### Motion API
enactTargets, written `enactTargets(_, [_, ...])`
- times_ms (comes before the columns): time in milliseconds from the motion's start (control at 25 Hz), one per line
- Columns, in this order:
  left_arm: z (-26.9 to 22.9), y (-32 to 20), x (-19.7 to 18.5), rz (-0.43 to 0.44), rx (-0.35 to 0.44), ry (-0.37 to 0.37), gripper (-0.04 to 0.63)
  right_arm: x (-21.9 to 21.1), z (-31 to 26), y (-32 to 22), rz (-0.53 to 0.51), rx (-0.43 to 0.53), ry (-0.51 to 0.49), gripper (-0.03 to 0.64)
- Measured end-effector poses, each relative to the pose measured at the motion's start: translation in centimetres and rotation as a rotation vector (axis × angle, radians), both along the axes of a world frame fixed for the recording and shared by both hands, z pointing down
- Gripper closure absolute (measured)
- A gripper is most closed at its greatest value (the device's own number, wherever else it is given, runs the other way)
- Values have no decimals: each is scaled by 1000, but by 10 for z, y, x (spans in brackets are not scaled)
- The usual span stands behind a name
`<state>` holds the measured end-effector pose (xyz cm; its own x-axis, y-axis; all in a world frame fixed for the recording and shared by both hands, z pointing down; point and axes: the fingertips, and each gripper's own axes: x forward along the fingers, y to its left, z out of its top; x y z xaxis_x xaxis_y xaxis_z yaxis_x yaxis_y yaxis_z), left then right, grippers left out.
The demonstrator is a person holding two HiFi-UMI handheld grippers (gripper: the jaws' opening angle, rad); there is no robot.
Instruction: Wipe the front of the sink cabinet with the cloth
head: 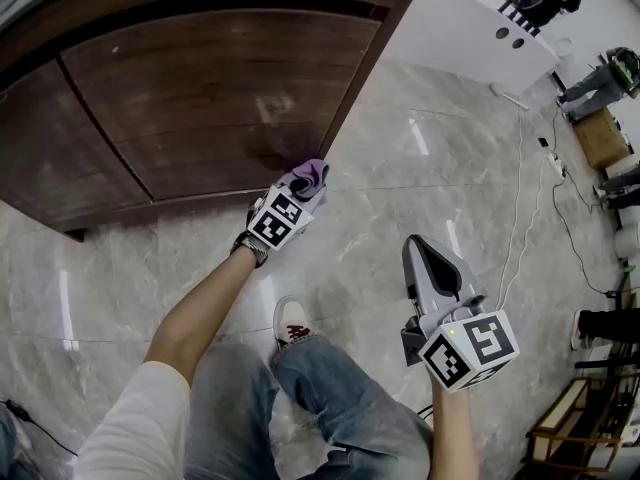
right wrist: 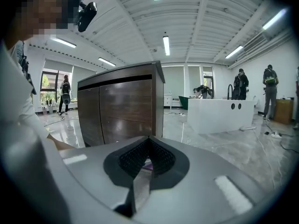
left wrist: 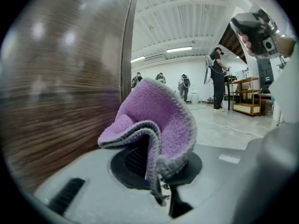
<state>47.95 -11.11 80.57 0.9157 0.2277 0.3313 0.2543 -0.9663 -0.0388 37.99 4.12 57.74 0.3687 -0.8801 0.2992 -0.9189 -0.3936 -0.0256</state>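
Observation:
The sink cabinet (head: pixel 200 88) is dark brown wood with two doors. My left gripper (head: pixel 300 190) is shut on a purple cloth (head: pixel 308 178), which presses against the lower right corner of the right door. In the left gripper view the cloth (left wrist: pixel 159 115) folds up out of the jaws of the left gripper (left wrist: pixel 152 160), with the wood front (left wrist: pixel 56 92) close on the left. My right gripper (head: pixel 425 253) hangs over the floor to the right, shut and holding nothing. The right gripper view has that gripper (right wrist: pixel 148 146) facing the cabinet (right wrist: pixel 121 106) from a distance.
A white counter (head: pixel 470 28) stands right of the cabinet. Cables (head: pixel 530 198) run over the glossy marble floor at right, and a wooden shelf (head: pixel 580 418) sits at lower right. My shoe (head: pixel 292 320) is below the left gripper. Several people stand in the background.

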Motion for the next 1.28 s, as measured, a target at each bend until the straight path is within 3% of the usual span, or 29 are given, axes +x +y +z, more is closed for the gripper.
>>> enactTargets(240, [-62,31,1,76,7,154,545,11,-5,3,46,14,6,609])
enactTargets(480, [-141,30,-43,73,-6,297,546,-2,-20,-16,5,17,64,609])
enactTargets(680, [-177,17,-93,26,14,333,546,-16,-31,-42,-39,41,73,610])
enactTargets(1000, [-229,-39,-178,-138,125,332,546,-63,-54,-101,-183,49,127,610])
enactTargets(1280, [-265,-66,-244,-241,153,347,546,-95,-66,-137,-278,53,164,610])
